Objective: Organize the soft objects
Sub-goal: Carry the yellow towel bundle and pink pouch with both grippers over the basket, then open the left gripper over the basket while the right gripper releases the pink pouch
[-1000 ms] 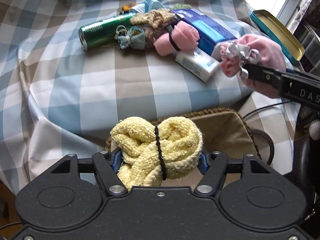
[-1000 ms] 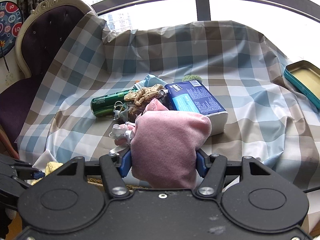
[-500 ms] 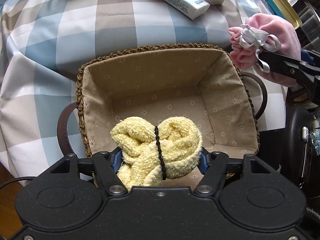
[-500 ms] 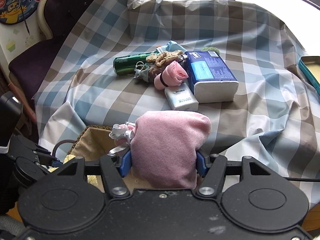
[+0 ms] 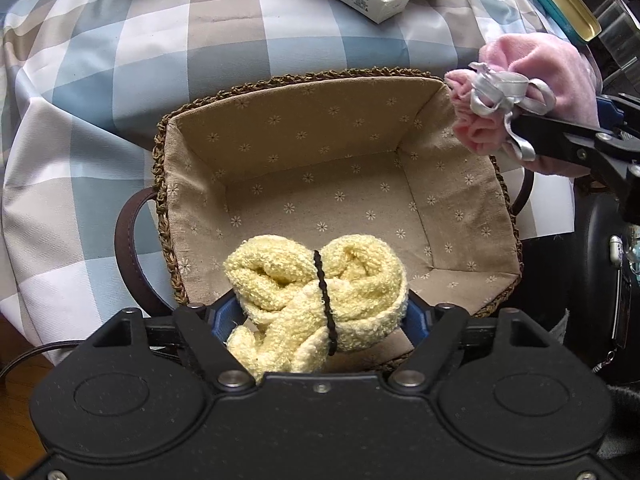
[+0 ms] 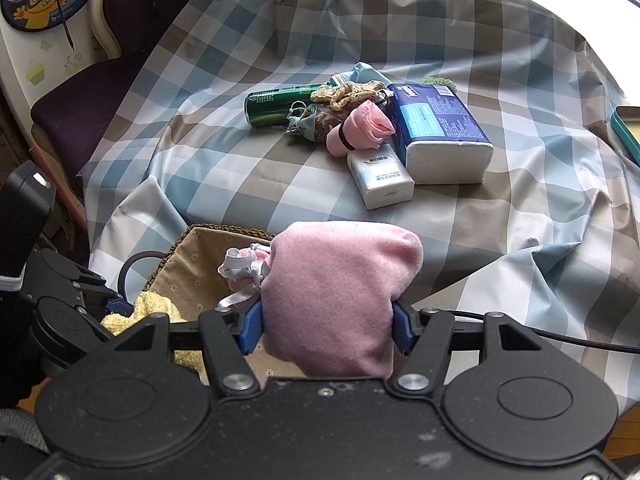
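Note:
My left gripper is shut on a yellow towel roll bound with a black band, held over the near edge of a woven basket with a beige lining. My right gripper is shut on a pink drawstring pouch with a silver ribbon; it hangs at the basket's right rim in the left wrist view. The basket and the towel roll also show at lower left in the right wrist view. A pink rolled cloth lies on the table.
On the checked tablecloth lie a green can, a blue tissue pack, a small white tissue packet, a crocheted piece and a small blue pouch. A teal tin sits at the right edge. A chair stands at left.
Both grippers have drawn back and tilted down over the basket, which has come into fuller view. Each holds its object as before.

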`<action>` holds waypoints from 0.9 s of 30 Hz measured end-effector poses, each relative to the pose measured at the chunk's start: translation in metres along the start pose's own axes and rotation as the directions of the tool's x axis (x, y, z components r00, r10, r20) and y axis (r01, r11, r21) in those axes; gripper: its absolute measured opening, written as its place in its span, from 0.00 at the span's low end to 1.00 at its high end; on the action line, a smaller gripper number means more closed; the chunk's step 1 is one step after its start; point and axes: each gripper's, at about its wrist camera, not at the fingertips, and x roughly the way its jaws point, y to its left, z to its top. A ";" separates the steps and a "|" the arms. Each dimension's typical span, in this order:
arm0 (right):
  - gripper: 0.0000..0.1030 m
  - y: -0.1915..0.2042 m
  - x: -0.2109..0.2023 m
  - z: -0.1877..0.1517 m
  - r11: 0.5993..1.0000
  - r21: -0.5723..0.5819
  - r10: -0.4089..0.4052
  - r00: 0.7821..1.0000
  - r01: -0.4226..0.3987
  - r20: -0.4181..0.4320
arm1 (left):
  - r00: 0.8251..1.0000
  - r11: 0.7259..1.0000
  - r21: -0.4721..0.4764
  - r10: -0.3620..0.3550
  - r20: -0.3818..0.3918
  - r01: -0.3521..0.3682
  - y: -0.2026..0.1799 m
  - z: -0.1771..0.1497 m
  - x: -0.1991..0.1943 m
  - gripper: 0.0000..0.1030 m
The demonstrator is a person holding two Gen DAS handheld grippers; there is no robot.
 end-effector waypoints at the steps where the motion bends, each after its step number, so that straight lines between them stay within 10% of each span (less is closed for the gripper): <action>1: 0.59 0.000 0.000 0.000 1.000 0.002 0.002 1.000 -0.002 -0.002 | 1.000 1.000 -0.005 0.000 0.001 0.000 0.000 0.000 0.001 0.71; 27: 0.62 0.013 0.002 -0.004 0.991 -0.088 0.093 0.995 -0.097 -0.039 | 0.998 0.998 -0.041 0.042 0.042 -0.040 0.009 0.002 -0.003 0.74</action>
